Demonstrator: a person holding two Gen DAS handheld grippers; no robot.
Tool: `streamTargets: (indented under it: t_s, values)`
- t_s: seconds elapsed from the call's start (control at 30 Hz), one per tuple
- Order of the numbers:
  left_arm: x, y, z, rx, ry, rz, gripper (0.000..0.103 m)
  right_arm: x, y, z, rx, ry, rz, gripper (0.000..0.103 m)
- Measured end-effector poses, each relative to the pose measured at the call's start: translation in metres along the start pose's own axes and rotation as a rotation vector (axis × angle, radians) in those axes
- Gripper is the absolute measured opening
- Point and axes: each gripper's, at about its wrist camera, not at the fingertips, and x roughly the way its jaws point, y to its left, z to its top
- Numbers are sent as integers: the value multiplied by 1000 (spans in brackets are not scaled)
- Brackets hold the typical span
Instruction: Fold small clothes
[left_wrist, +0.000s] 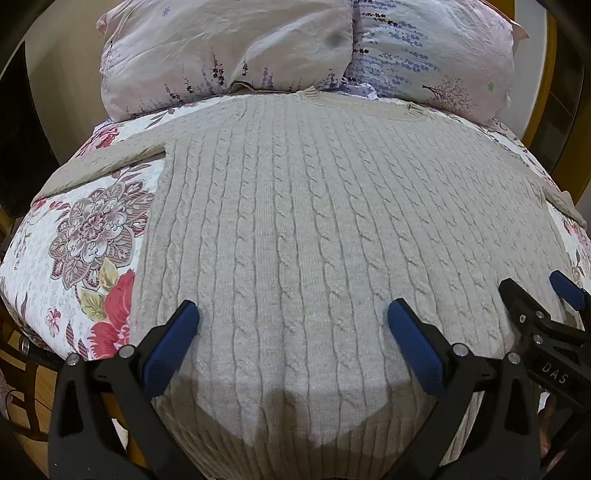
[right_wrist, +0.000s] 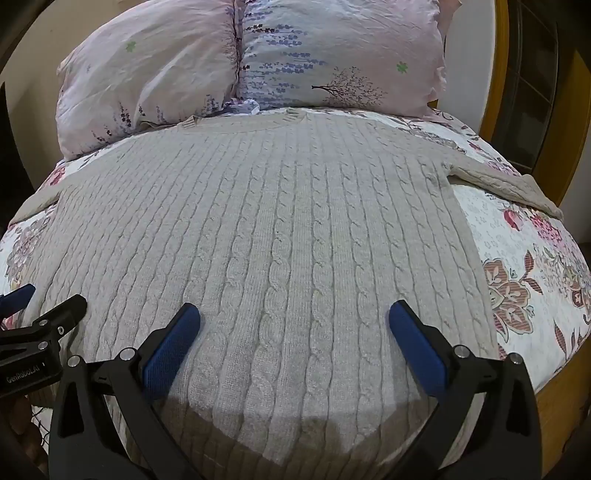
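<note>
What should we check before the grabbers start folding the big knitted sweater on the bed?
1. Sweater lying flat, front spread out: ok.
2. Left sleeve laid out to the side, not tucked under: ok.
3. Right sleeve laid out to the side: ok.
4. Left gripper jaws open, holding nothing: ok.
5. Right gripper jaws open, holding nothing: ok.
6. Bottom hem straight: cannot tell, it is hidden under the grippers.

The sweater (left_wrist: 295, 221) hem runs off both views' bottom edges; its collar (right_wrist: 240, 120) tucks under the pillows (right_wrist: 258, 66) (partly hidden)
</note>
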Motion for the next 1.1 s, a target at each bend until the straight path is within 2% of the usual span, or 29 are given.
streamTargets:
  t_s: [1.1]
  values:
    - [1,-1,-3,2,-5,3,101,3,3,1,6,10,-5,102]
